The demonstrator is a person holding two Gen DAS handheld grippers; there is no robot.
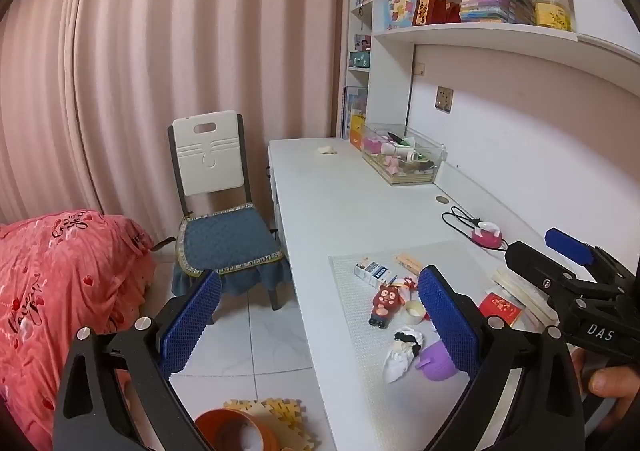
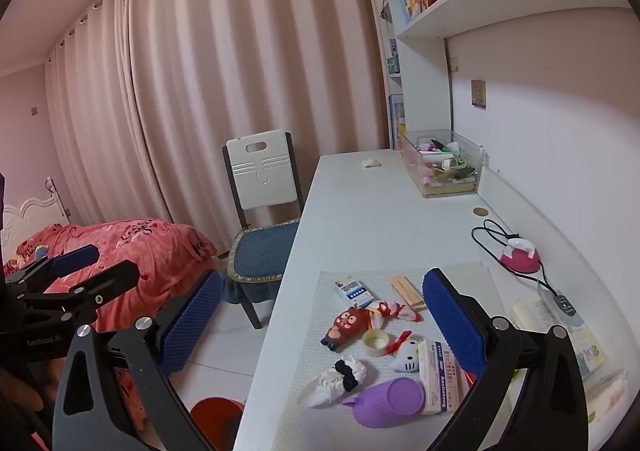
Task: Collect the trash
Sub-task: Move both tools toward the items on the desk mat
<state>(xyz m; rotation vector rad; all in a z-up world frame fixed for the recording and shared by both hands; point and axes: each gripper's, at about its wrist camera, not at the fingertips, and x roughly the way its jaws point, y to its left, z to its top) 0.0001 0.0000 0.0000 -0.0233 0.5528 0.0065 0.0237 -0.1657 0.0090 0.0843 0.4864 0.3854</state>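
On a white mesh mat (image 2: pixel 304 363) on the desk lie a crumpled white tissue (image 1: pixel 402 355) (image 2: pixel 336 381) with a black piece on it, a tipped purple cup (image 1: pixel 434 363) (image 2: pixel 390 399), a tape roll (image 2: pixel 376 341), a red toy figure (image 2: pixel 346 325) and small boxes (image 2: pixel 356 291). Another paper wad (image 1: pixel 327 150) (image 2: pixel 372 163) sits far back on the desk. A red bin (image 1: pixel 236 431) (image 2: pixel 216 419) stands on the floor by the desk edge. My left gripper (image 1: pixel 320 319) (image 2: pixel 92 269) hovers open over that edge. My right gripper (image 2: pixel 322 323) (image 1: pixel 556 255) hangs open above the mat, holding nothing.
A chair (image 2: pixel 262 179) with a blue cushion stands at the desk's far left, beside a bed with a pink cover (image 1: pixel 60 283). A clear storage box (image 2: pixel 444 163) and a pink gadget with a cable (image 2: pixel 520 255) sit along the wall. Foam tiles (image 1: pixel 280 419) lie on the floor.
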